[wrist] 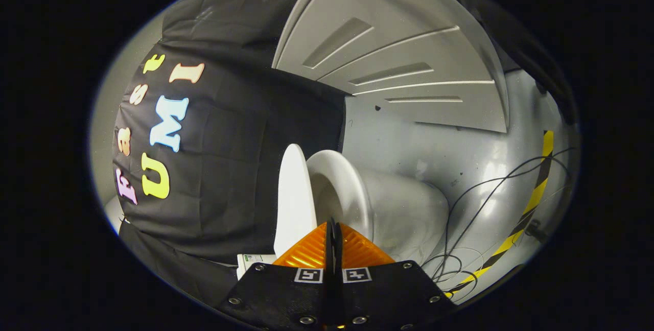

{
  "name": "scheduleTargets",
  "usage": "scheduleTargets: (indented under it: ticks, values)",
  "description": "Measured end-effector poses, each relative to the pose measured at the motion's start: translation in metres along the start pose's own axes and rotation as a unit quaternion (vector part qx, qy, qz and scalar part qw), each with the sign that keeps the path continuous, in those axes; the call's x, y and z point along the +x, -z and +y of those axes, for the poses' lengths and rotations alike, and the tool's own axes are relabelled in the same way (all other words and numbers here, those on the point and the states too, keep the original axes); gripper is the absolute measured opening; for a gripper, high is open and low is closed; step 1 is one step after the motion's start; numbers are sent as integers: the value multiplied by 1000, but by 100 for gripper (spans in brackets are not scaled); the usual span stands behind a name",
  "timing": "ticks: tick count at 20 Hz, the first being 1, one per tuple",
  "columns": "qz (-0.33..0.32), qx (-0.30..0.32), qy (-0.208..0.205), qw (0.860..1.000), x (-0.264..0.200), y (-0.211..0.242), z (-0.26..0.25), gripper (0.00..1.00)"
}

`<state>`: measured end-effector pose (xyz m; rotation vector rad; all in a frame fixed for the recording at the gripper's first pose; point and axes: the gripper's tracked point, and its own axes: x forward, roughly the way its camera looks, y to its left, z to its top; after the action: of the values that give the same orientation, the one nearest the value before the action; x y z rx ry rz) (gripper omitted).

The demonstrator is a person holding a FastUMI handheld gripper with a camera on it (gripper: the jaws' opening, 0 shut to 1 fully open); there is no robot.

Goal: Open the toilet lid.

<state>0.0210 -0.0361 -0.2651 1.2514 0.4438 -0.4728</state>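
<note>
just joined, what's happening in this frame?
A person is working the toilet lid with handheld tongs. The view is rolled sideways. The lid stands raised, apart from the bowl, so it looks already open. The tongs' fingers are closed together just short of the lid and bowl, gripping nothing. Cables and striped tape lie on the floor beyond.

White toilet lid (292, 201) & bowl (352, 195); grey floor (409, 142); yellow-black striped tape (531, 201); black cables (460, 208).
</note>
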Motion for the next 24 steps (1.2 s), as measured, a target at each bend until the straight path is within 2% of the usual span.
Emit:
scheduleTargets:
  ticks: [9, 24]
  values:
    - [-4, -69, -17, 997, -21, 0, 53, 0]
    - [-22, -143, -65, 987, -53, 17, 136, 0]
